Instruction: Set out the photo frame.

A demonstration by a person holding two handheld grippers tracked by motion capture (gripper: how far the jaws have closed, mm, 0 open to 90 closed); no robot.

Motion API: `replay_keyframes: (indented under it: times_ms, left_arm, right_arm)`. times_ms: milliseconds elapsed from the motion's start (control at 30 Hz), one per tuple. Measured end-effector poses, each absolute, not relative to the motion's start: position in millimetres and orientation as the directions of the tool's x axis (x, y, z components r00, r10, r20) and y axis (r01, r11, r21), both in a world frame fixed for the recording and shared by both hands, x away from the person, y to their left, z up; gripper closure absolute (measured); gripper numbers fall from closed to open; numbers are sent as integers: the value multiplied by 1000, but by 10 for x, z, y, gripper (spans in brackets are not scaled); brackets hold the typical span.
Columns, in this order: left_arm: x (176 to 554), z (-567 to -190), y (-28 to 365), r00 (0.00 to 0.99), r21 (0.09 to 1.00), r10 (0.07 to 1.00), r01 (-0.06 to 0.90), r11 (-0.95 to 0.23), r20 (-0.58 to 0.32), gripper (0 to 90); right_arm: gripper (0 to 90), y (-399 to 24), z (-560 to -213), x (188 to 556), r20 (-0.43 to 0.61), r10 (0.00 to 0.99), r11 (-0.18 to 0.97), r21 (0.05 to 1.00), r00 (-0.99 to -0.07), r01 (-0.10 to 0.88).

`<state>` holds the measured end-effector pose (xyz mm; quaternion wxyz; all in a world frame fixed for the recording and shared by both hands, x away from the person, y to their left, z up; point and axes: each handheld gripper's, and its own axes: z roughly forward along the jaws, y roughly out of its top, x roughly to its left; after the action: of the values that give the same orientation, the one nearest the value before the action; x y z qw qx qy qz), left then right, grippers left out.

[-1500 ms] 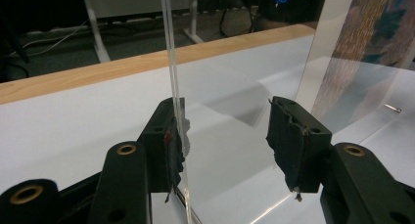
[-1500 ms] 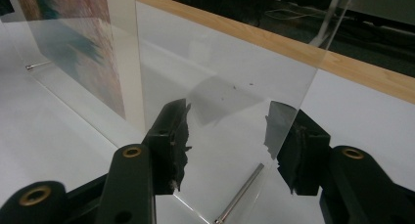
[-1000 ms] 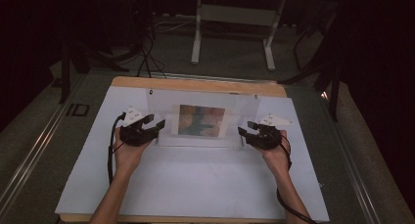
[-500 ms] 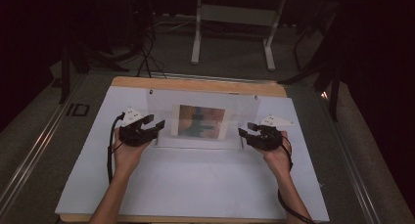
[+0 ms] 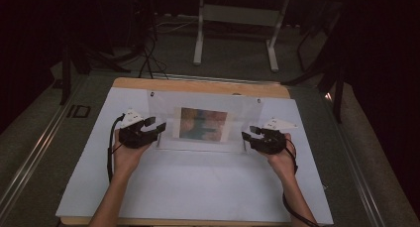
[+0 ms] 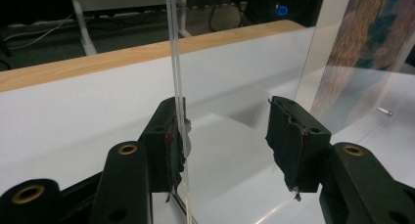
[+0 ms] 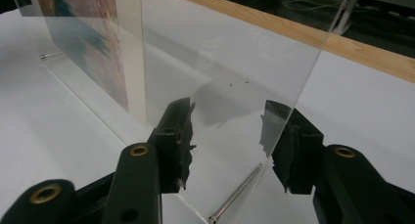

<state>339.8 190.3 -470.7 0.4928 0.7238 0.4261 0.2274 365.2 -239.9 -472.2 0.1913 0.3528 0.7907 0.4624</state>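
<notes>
Two hand-held grippers (image 5: 157,130) (image 5: 246,133), clear frame (image 5: 203,122) between

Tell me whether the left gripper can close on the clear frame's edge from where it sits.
Probably yes. The left gripper already straddles the clear frame: the edge lies against one pad, the other stands apart, nothing between.

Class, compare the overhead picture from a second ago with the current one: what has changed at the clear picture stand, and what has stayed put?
The right gripper has just been closing its jaws around the edge of the clear acrylic stand, not yet clamped. The left gripper, both hands and the stand kept their places.
</notes>
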Motion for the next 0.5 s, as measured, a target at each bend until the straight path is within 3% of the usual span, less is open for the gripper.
replay_keyframes:
  times_ms: [267, 500]
  left_arm:
    - [3406, -4706, 1932, 551, 906, 829, 392, -160, -92, 500]
    - [3424, -4695, 1988, 577, 901, 811, 397, -176, -97, 481]
  right_arm:
    - [533, -2406, -4718, 3654, 15, 727, 336, 864, -687, 374]
    - [482, -2402, -4689, 3671, 5, 700, 375, 848, -714, 375]
